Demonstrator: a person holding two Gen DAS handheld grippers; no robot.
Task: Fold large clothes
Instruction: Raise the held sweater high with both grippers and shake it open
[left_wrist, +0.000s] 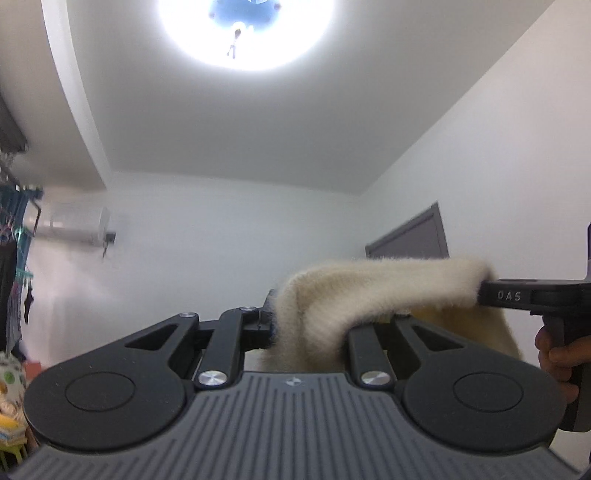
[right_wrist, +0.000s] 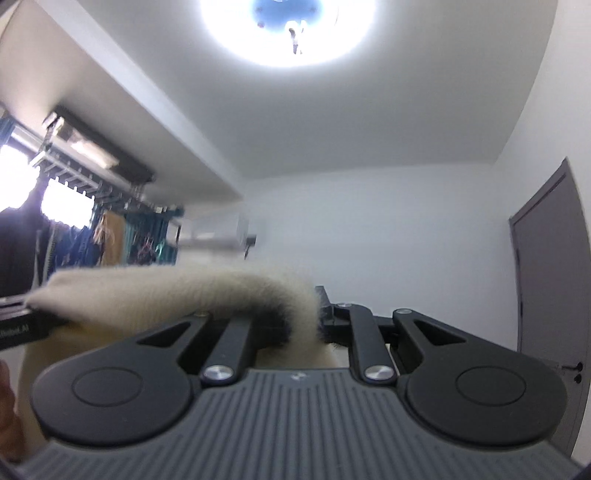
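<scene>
A fluffy cream garment (left_wrist: 373, 295) hangs in the air, its top edge stretched between both grippers. My left gripper (left_wrist: 280, 314) is shut on one end of that edge. In the left wrist view the right gripper (left_wrist: 480, 291) comes in from the right edge and pinches the other end. In the right wrist view the same cream garment (right_wrist: 177, 295) runs leftward from my right gripper (right_wrist: 317, 317), which is shut on it, to the left gripper (right_wrist: 29, 314) at the left edge. Both cameras point up toward the ceiling. The rest of the garment hangs below, out of sight.
A bright round ceiling lamp (left_wrist: 243, 26) is overhead. A grey door (right_wrist: 546, 280) is in the right wall. A white air conditioner (left_wrist: 74, 225) is mounted on the far wall. A clothes rack with hanging items (right_wrist: 122, 236) stands by the window on the left.
</scene>
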